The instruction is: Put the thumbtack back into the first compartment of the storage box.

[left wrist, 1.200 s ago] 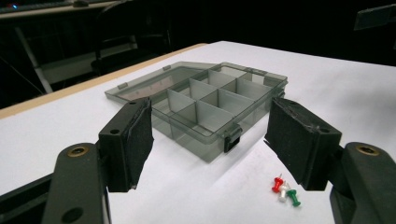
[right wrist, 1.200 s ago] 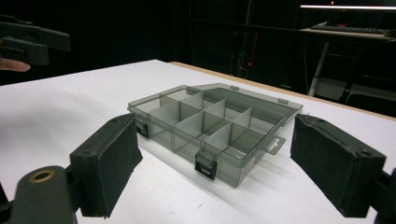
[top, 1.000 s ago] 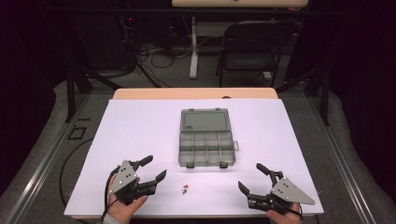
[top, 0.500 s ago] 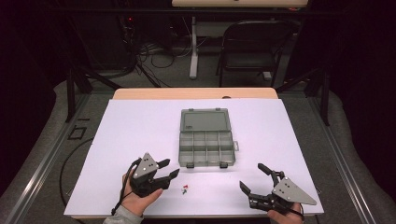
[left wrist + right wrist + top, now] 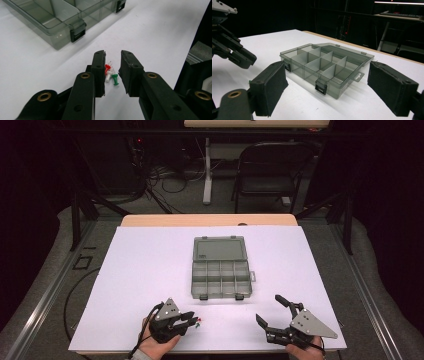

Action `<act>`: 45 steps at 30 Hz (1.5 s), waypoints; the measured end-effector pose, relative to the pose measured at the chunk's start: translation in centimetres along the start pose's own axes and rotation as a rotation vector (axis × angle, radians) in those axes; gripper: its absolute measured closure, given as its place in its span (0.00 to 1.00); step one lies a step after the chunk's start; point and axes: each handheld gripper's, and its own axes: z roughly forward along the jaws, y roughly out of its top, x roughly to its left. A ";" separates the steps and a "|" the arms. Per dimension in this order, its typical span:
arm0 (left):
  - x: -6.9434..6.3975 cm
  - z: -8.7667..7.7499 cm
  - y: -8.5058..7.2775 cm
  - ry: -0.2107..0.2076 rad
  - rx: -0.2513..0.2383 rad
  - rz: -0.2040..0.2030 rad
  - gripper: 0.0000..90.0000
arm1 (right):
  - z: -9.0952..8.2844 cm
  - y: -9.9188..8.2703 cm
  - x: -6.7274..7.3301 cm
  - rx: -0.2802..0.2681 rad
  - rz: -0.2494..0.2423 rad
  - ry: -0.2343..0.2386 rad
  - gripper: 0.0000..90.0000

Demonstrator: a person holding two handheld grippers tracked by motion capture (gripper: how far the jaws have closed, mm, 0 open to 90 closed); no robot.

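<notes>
Table: wooden table point(image 5: 210, 219), its top under a white sheet point(image 5: 145, 270), centre frame.
On sheet: open grey compartment box point(image 5: 220, 267) at centre; small pushpins point(image 5: 198, 322), lower centre-left.

Glossy plastic box point(image 5: 325, 68), seemingly plastic pushpins point(image 5: 110, 74)

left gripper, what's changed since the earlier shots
The left gripper moved right and down to the push pins; its jaws have just been closing around them, not yet gripping. The right gripper, open, and the compartment box stayed put.
</notes>
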 end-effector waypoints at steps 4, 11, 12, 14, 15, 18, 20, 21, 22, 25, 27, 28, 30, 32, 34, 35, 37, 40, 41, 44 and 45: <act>-0.2 0.5 -0.2 -0.004 0.023 -0.007 0.86 | -0.1 0.0 -0.1 0.000 0.009 -0.002 0.16; -0.4 1.6 -0.5 -0.016 0.079 -0.016 0.90 | -0.1 0.0 -0.2 -0.002 0.005 -0.004 0.16; -0.4 1.7 -0.5 -0.013 0.087 -0.013 0.90 | -0.1 0.0 -0.2 -0.002 0.006 -0.003 0.16; -0.4 1.8 -0.6 -0.017 0.091 -0.016 0.90 | -0.1 0.0 -0.2 -0.002 0.006 -0.002 0.16; -0.4 1.9 -0.6 -0.019 0.094 -0.015 0.90 | -0.1 0.0 -0.2 -0.002 0.005 -0.001 0.16; -0.4 2.0 -0.7 -0.018 0.096 -0.018 0.90 | -0.2 0.0 -0.2 -0.003 0.011 0.001 0.16; -0.3 2.1 -0.7 -0.021 0.100 -0.018 0.90 | -0.2 0.0 -0.2 -0.003 0.014 0.003 0.16; -0.3 2.1 -0.7 -0.028 0.105 -0.018 0.91 | -0.2 0.1 -0.2 -0.004 0.018 0.003 0.16; -0.3 2.2 -0.7 -0.028 0.107 -0.017 0.91 | -0.2 0.1 -0.2 -0.004 0.018 0.003 0.16; -0.4 2.4 -0.8 -0.025 0.116 -0.012 0.93 | -0.2 0.1 -0.3 -0.003 0.022 0.001 0.16; -0.5 2.4 -0.8 -0.023 0.114 -0.009 0.93 | -0.3 0.1 -0.3 -0.003 0.022 -0.001 0.16; -0.5 2.4 -0.8 -0.021 0.116 -0.006 0.94 | -0.2 0.1 -0.3 -0.005 0.021 -0.001 0.16; -0.5 2.4 -0.8 -0.021 0.117 -0.001 0.94 | -0.3 0.1 -0.3 -0.003 0.021 -0.001 0.16; -0.5 2.4 -0.9 -0.022 0.117 0.000 0.94 | -0.3 0.1 -0.3 -0.002 0.020 0.000 0.16; -0.5 2.4 -0.9 -0.022 0.116 -0.001 0.94 | -0.3 0.1 -0.3 -0.002 0.021 -0.001 0.16; -0.5 2.4 -0.9 -0.022 0.117 0.001 0.94 | -0.3 0.1 -0.3 -0.002 0.021 -0.001 0.16; -0.5 2.4 -0.8 -0.022 0.117 0.001 0.95 | -0.3 0.1 -0.3 -0.002 0.022 0.001 0.16; -0.4 2.4 -0.8 -0.031 0.117 -0.005 0.95 | -0.3 0.1 -0.3 -0.003 0.024 0.004 0.16; -0.4 2.4 -0.8 -0.033 0.116 -0.008 0.95 | -0.3 0.1 -0.3 -0.003 0.024 0.003 0.16; -0.3 2.4 -0.8 -0.035 0.117 -0.011 0.95 | -0.3 0.1 -0.3 -0.003 0.024 0.003 0.16; -0.3 2.4 -0.8 -0.036 0.118 -0.011 0.95 | -0.3 0.1 -0.3 -0.004 0.026 0.003 0.16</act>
